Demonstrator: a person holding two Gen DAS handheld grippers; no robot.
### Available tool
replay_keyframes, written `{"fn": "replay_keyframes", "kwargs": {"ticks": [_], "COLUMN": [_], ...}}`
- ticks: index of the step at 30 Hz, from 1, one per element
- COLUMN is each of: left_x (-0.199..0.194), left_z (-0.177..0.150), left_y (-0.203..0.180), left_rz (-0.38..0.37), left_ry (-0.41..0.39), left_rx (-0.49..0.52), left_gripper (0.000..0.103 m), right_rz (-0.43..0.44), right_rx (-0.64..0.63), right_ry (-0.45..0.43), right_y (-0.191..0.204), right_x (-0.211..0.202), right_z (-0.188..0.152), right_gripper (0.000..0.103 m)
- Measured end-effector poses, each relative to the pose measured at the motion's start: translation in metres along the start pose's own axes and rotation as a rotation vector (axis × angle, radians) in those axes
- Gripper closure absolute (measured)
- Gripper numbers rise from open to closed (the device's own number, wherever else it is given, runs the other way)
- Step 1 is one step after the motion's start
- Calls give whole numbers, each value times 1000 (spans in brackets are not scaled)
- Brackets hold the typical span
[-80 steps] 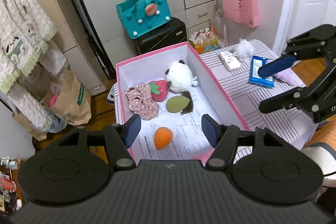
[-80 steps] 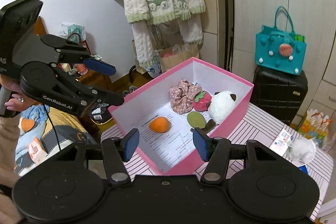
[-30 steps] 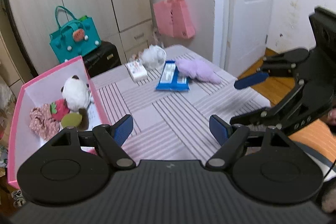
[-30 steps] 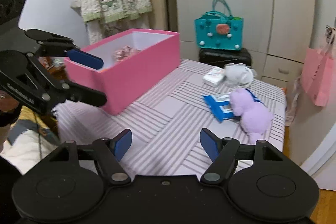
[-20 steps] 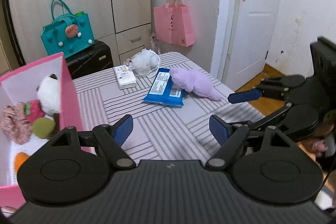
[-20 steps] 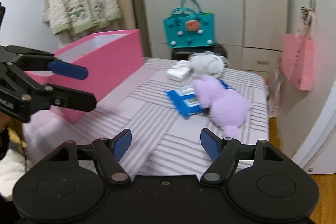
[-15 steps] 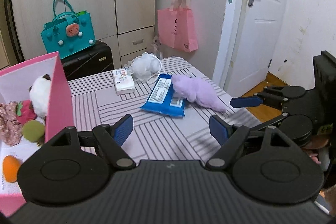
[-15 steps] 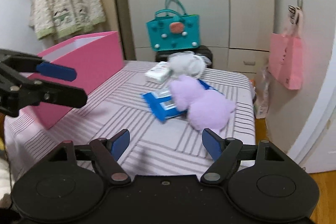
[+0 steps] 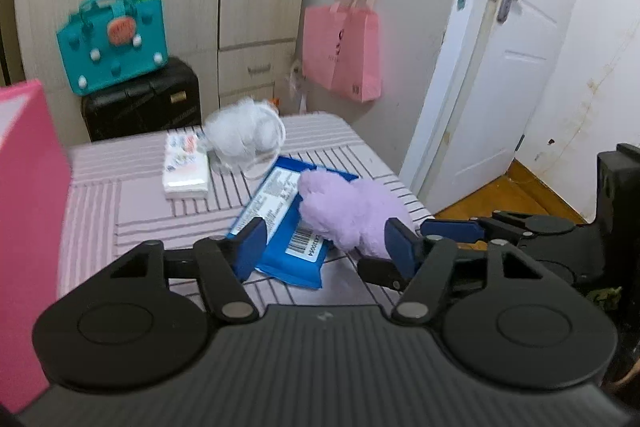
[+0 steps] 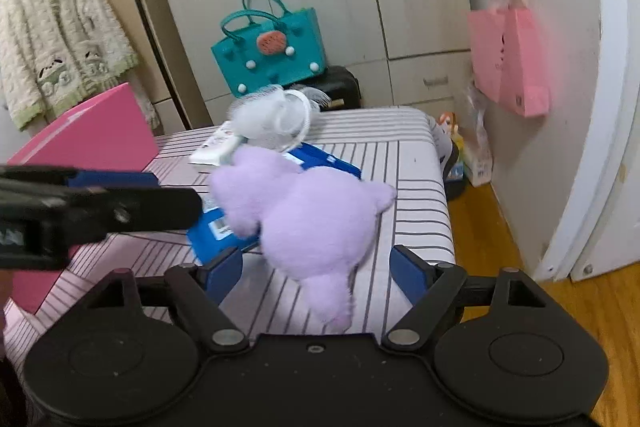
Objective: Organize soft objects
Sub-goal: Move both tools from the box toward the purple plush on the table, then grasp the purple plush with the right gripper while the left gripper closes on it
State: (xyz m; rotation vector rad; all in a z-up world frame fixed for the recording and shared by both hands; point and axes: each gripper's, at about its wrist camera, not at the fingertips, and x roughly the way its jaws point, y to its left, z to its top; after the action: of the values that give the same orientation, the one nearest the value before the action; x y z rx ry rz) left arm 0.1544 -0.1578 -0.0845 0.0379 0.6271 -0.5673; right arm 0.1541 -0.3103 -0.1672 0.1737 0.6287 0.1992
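Note:
A purple plush toy (image 9: 352,211) (image 10: 312,223) lies on the striped table (image 9: 120,195) (image 10: 400,155), partly on a blue wipes pack (image 9: 280,227) (image 10: 212,231). My left gripper (image 9: 326,247) hovers just before the pack and plush with its jaws closing; both lie between the fingers, but the pads do not press on them. It reaches in from the left in the right wrist view (image 10: 112,195). My right gripper (image 10: 316,267) straddles the plush's near end, jaws opening, nothing gripped. A white fluffy ball (image 9: 244,131) (image 10: 272,119) sits farther back.
A pink box (image 9: 24,187) (image 10: 92,143) stands at the table's left. A tissue pack (image 9: 186,167) lies beside the white ball. Behind are a teal bag (image 9: 112,43) on a black suitcase, a hanging pink bag (image 9: 344,51) and a white door. The table's right edge drops to wooden floor.
Both grippers swung right, away from the pink box, and came down close to the purple plush. The left jaws have narrowed; the right jaws have spread a little.

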Motion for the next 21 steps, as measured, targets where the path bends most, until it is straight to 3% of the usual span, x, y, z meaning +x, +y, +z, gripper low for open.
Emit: {"fn": "replay_keyframes", "kwargs": {"ticks": [4,9,12,13,16,21], "left_x": [27,42,46,47,49,55], "left_z": [2,0,-2,-2,-2,-4], "left_y": [2,10,16,16,16,14], "left_rz": [-12,-47,-63,-62,-72,-106], "left_ry": [41,11,1,-3,-10,5], "left_rx": [-49,-115,-150,-153,-165,-147], "left_gripper": [47,47,53,58,68,72], "right_rz": [9,12,-11,-13,-34,-94], "right_rx": [7,-23,-40,-34,-30,-109], "right_ry": [-2,4,1,0,-9,-23], "right_y": [-3,5,9,8,6,11], "right_x": [7,10,13,14,14,11], "right_z": [4,8,7,7,5,2], "right_gripper": [18,19,20,22,41,46]}}
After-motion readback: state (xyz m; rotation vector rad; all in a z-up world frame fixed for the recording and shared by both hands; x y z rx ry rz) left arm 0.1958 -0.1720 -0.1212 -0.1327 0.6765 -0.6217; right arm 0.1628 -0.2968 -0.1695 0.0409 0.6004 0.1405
